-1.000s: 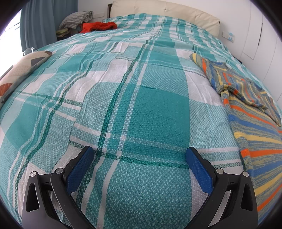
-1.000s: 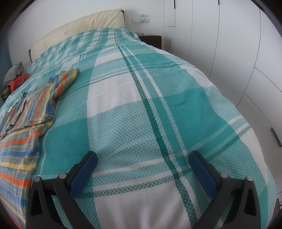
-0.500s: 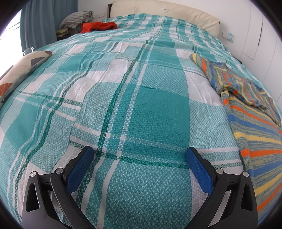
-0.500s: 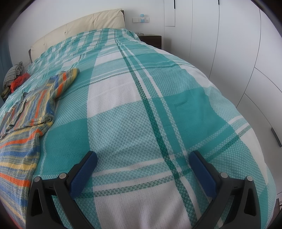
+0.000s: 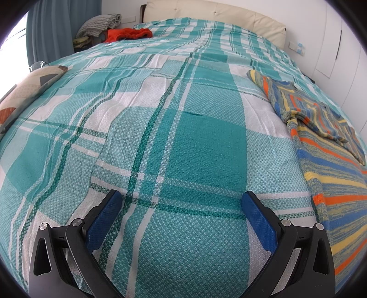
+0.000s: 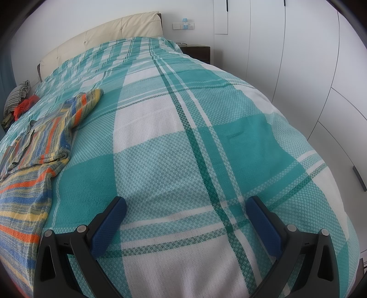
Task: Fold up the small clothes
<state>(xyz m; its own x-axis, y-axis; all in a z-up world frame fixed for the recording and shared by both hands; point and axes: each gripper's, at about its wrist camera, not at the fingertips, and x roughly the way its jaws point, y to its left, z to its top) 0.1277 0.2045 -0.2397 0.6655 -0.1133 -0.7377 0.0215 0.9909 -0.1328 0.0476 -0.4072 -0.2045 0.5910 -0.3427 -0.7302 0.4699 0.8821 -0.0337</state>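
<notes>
A striped knit garment (image 5: 325,149) in blue, orange and yellow lies spread on the teal plaid bed cover (image 5: 183,128), with one sleeve folded over its body. It is at the right in the left wrist view and at the left in the right wrist view (image 6: 34,155). My left gripper (image 5: 181,201) is open and empty over bare cover, left of the garment. My right gripper (image 6: 187,206) is open and empty over bare cover (image 6: 206,142), right of the garment.
A red garment (image 5: 128,34) and a grey folded cloth (image 5: 98,24) lie at the far left corner by the headboard (image 5: 206,11). A patterned cushion (image 5: 20,96) lies at the left edge. White wardrobe doors (image 6: 309,68) and a dark nightstand (image 6: 197,51) stand to the right of the bed.
</notes>
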